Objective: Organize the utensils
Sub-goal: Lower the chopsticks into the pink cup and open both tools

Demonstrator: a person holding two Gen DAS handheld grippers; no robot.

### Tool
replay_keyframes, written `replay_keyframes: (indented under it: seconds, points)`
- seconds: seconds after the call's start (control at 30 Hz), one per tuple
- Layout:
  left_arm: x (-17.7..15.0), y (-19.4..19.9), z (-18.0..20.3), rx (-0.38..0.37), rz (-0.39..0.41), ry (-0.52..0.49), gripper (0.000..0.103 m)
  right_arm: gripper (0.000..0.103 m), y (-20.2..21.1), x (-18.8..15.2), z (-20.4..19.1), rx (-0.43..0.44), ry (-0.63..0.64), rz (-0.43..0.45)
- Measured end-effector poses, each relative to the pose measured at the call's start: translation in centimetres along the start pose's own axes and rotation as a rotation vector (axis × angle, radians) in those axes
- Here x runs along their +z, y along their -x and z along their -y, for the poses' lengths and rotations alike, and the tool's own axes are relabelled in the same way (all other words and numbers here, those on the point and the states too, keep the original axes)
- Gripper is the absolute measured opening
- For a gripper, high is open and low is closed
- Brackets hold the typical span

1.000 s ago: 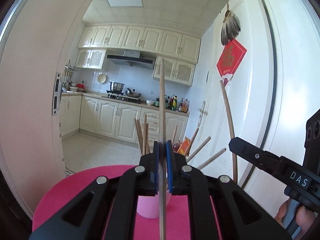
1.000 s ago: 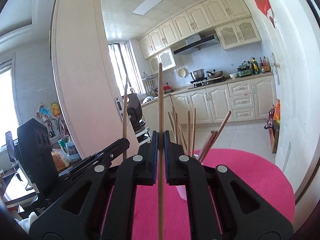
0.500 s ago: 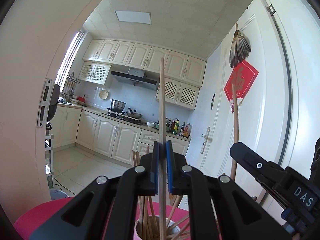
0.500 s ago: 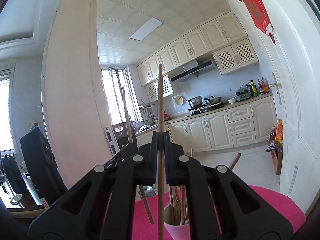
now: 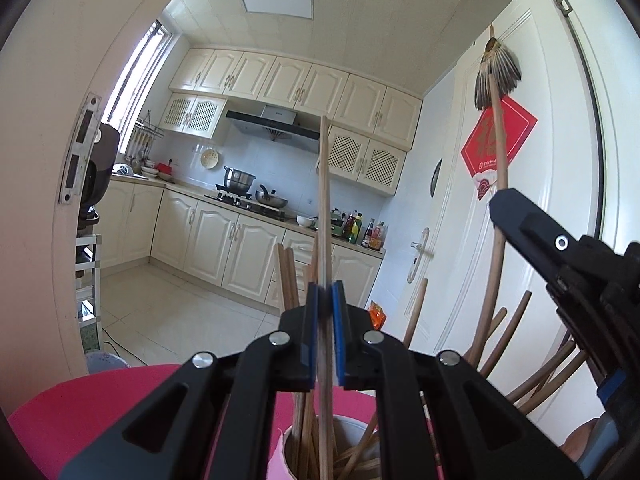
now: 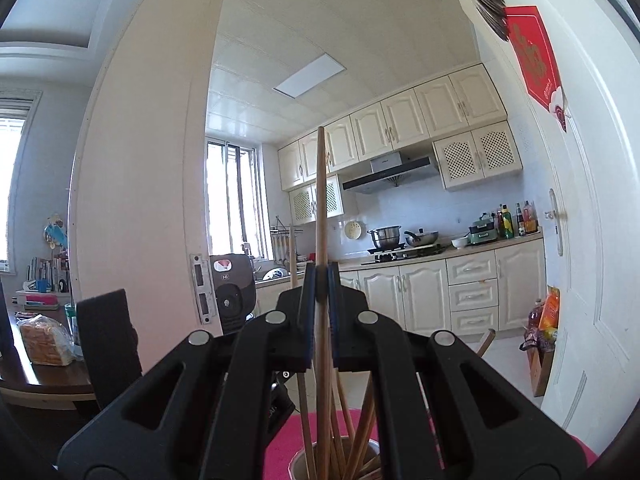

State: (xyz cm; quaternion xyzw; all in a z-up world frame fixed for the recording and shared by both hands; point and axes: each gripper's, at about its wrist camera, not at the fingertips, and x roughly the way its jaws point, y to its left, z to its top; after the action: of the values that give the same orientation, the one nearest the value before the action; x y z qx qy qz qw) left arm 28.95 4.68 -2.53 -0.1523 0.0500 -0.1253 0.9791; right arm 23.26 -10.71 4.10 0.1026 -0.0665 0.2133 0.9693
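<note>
- Both tongs have come forward over the cup since a second ago: then it stood ahead of the fingers on the mat, now its mouth sits right under the fingertips.
- Left two-finger black gripper with blue pads point(image 5: 325, 312) is clenched on a pale, thin wooden chopstick point(image 5: 325, 200), held upright; the stick's top rises well above the pads and its lower part runs down into the cup.
- Right two-finger black gripper with blue pads point(image 6: 319, 280) is clenched on a darker brown wooden chopstick point(image 6: 320, 200), also upright, its lower part reaching down among the sticks below.
- Pale pink round cup point(image 5: 282, 454) sits just below and ahead of the left tongs; in the right wrist view its rim point(image 6: 298, 458) shows directly beneath the fingers.
- Bundle of brown wooden chopsticks point(image 5: 294, 420) stands in the cup, fanning out to either side of the held sticks.
- Round bright pink mat point(image 5: 80, 420) lies under the cup, spreading left of the left tongs.
- From the left wrist, the right gripper's black finger point(image 5: 532, 220) sits to the right and slightly ahead, its brown stick rising above it.
- Part of a hand point(image 5: 580, 444) shows at the lower right, behind that gripper.
</note>
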Motion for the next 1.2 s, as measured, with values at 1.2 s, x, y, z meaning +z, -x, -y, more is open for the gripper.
replay_keyframes:
  seconds: [1.2]
  points:
    - [1.9,4.6,-3.6,0.109,-0.055,-0.038,0.028,0.006,-1.6,-1.4,-1.9,-0.080,0.076,-0.035]
